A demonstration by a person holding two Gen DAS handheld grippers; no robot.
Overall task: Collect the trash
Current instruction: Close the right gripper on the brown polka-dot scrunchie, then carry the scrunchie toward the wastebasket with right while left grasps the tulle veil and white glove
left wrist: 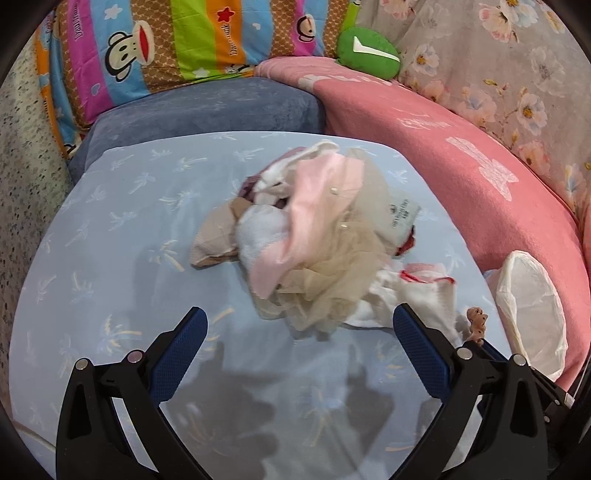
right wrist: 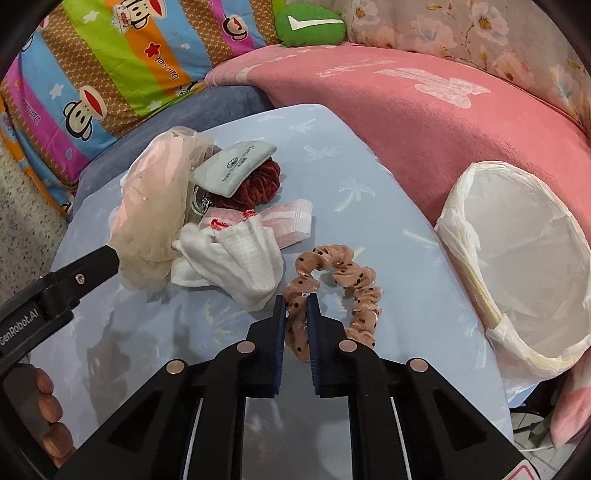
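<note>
The pale blue palm-print cushion (right wrist: 332, 162) carries everything, and serves here as the landmark. Behind it lie a pink blanket (right wrist: 424, 110) and a striped monkey-print pillow (right wrist: 110, 74), with a green plush (right wrist: 310, 26) at the far edge.

Off the cushion's right edge, against the pink blanket, stands the trash bin (right wrist: 461, 206) lined with a white bag, its mouth tilted toward the cushion.

Near the cushion's middle sits a heap of soft items (left wrist: 314, 236): beige tulle (right wrist: 155, 221), pink fabric, a white cloth (right wrist: 236, 266), a grey-blue pouch (right wrist: 236, 166) lying on a dark red velvet scrunchie (right wrist: 258, 188), and a pink packet (right wrist: 291, 218) beside them. What lies beneath the tulle is hard to make out.

On the cushion's near right part, between the heap and the bin, is the tan polka-dot scrunchie (right wrist: 332, 291). The right hand-held gripper (right wrist: 296, 301) has its blue pads pressed together on the scrunchie's near-left loop; the rest of the loop curves away ahead and to the right of the fingers.

The left hand-held gripper (left wrist: 299, 325) hangs over the cushion's near side with its fingers spread wide, holding nothing, the heap just ahead between the fingertips. From the right wrist view, one of its black fingers touches the tulle.
</note>
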